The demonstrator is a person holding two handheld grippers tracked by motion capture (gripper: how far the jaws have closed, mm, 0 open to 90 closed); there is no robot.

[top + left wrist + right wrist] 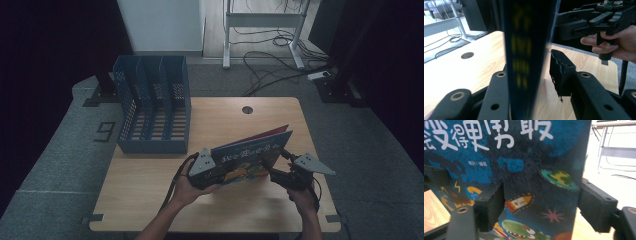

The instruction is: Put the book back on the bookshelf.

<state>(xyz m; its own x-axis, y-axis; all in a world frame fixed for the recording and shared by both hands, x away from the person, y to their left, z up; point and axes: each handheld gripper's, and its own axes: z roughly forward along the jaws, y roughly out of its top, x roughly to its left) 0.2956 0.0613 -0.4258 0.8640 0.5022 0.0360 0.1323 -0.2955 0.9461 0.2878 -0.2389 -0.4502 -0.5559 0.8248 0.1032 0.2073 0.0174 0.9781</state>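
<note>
A blue picture book [250,155] with white characters, a rocket and a green monster on its cover stands tilted on the wooden table [150,195], its right end higher. My left gripper [220,176] is at the book's lower left corner. In the left gripper view the book's spine [524,50] stands between the jaws, against the left jaw, with a narrow gap to the right pad [561,72]. My right gripper [280,167] is at the book's right end. Its jaws [542,206] stand wide apart in front of the cover [529,165] and do not pinch it.
A blue slotted file rack [152,110] stands at the table's back left. A round cable hole [247,109] sits near the far edge. Beyond the table are a white desk frame [262,20] and floor cables [280,70]. The other hand and its gripper [599,22] show past the spine.
</note>
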